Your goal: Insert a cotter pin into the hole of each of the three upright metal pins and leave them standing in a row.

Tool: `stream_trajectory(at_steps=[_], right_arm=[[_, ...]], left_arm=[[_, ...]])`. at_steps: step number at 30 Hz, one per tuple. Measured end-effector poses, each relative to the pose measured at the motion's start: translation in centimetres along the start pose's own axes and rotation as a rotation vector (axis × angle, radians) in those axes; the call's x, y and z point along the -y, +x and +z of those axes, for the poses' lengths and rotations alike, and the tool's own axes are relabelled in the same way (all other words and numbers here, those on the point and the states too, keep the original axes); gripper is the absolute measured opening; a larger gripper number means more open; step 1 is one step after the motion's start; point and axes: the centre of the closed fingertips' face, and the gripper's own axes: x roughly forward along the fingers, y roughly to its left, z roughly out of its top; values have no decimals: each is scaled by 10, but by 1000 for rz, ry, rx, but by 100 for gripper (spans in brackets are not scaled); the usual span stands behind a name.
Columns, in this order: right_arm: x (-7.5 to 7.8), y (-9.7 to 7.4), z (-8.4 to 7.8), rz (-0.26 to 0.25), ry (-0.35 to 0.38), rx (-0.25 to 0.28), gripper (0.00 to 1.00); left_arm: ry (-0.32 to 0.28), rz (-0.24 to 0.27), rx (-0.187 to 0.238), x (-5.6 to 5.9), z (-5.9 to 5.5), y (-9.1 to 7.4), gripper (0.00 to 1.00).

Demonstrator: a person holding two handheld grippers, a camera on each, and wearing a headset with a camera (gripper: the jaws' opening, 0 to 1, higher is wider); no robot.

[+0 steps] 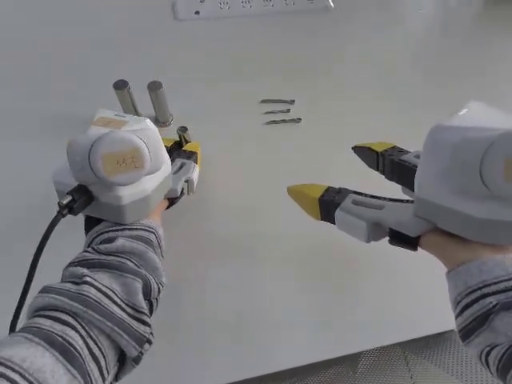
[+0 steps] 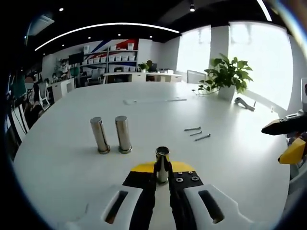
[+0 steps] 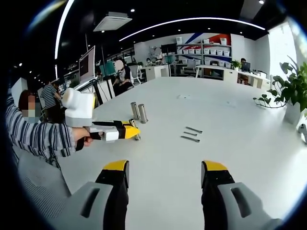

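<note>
In the head view, the left tool [image 1: 182, 158] at centre left pinches one metal pin [image 1: 183, 134] just below the two standing pins [image 1: 158, 102] at upper left. The right tool [image 1: 340, 172], jaws spread and holding nothing, hangs at right, below three cotter pins [image 1: 278, 111] lying on the smooth white tabletop [image 1: 256, 272].

In the left gripper view, the held pin is a polished steel cylinder, upright. We judge a firm, steady clamp matters; its hole is too small to make out.

In the right gripper view, the cotter pins are thin grey slivers, parallel, near centre. We would pinch one by its head, legs free.
</note>
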Motion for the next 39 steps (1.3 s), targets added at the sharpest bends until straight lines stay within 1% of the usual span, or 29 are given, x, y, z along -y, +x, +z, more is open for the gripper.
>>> stream_trajectory(at_steps=[3,6,7,9,12,14,15,17,18,19,20,21,23,26,31,34,36,37,39], right_arm=[[1,-1,-1,-2,1,1,58],[2,-2,-1,-8,5,2,58],[3,-3,-1,-17,8,2,58],[5,-4,-2,-18,14,2,57],[8,-4,-2,-19,34,5,56],[8,-4,-2,-18,38,4,55],[8,-4,-2,-18,37,3,55],[10,-3,-2,-24,36,4,55],[10,-3,-2,-24,34,4,55],[10,-3,-2,-22,36,3,55],[11,-3,-2,-20,37,2,55],[11,-2,-2,-19,37,1,55],[11,-2,-2,-16,28,-6,55],[14,-1,1,-4,11,-13,54],[18,2,10,14,-24,-26,51],[20,6,18,43,-61,-40,48],[24,10,24,55,-85,-56,46],[26,12,28,69,-106,-60,45],[31,18,36,79,-131,-66,43]], left_arm=[[10,-5,3,4,-2,1,5],[17,-3,5,5,-2,1,5],[23,-3,5,5,-2,1,5],[32,-2,6,5,-2,1,5],[27,4,11,6,-2,1,6],[17,3,5,8,-4,3,6],[18,14,3,8,-4,3,6],[20,22,-10,7,-7,4,6],[9,25,-18,7,-9,4,6],[-4,28,-36,7,-13,4,7],[-5,27,-45,7,-16,5,8],[-3,27,-56,7,-18,4,9],[14,20,-59,9,-20,1,11],[40,9,-53,11,-18,-3,15],[31,8,-47,7,-13,-7,22],[35,8,-40,5,-10,-11,25],[36,-2,-29,6,-5,-15,29],[24,-21,-22,8,-2,-17,32],[26,-28,-18,9,0,-21,36]])
